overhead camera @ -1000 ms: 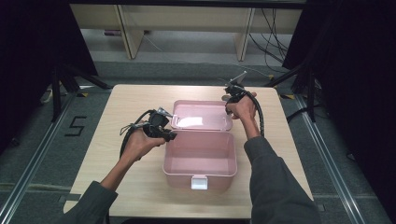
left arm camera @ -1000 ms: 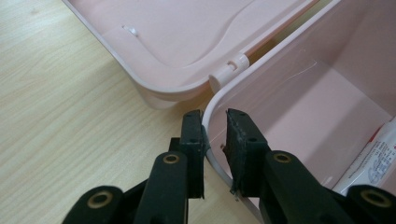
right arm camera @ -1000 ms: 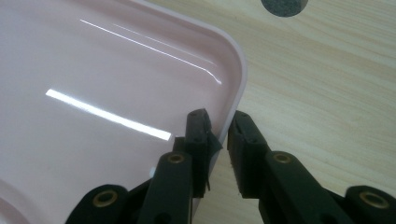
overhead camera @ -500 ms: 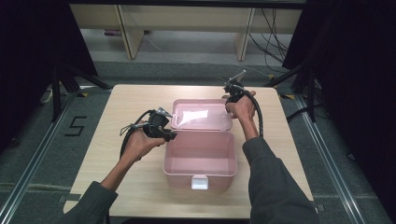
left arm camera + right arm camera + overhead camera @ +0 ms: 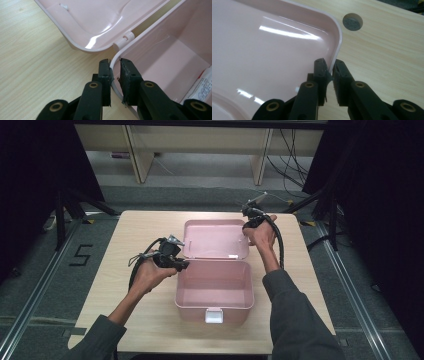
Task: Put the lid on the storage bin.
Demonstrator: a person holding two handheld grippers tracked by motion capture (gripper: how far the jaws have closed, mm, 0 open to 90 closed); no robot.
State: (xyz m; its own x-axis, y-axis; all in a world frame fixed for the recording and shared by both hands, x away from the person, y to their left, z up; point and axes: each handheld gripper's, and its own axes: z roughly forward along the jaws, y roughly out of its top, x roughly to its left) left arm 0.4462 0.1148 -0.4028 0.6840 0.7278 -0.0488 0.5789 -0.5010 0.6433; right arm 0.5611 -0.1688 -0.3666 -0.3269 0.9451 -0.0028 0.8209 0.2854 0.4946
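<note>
left gripper [image 5: 115,72] fingers pinch the pink box's [image 5: 214,292] rim; right gripper [image 5: 329,75] fingers pinch its open lid's [image 5: 216,239] edge on the counter [image 5: 125,235].

A black "5" [image 5: 81,255] marked on the grey floor [image 5: 40,285], just off the left edge of the tabletop [image 5: 135,227] in the high view. Fine dark print on a white label or packet [image 5: 200,86] inside the pink box [image 5: 175,57], at the right edge of the left gripper view; too small and blurred to read. A small white tag [image 5: 214,315] on the front wall of that box, toward the near edge of the tabletop, blank as far as can be told. No brand, word or number legible anywhere else.
</note>
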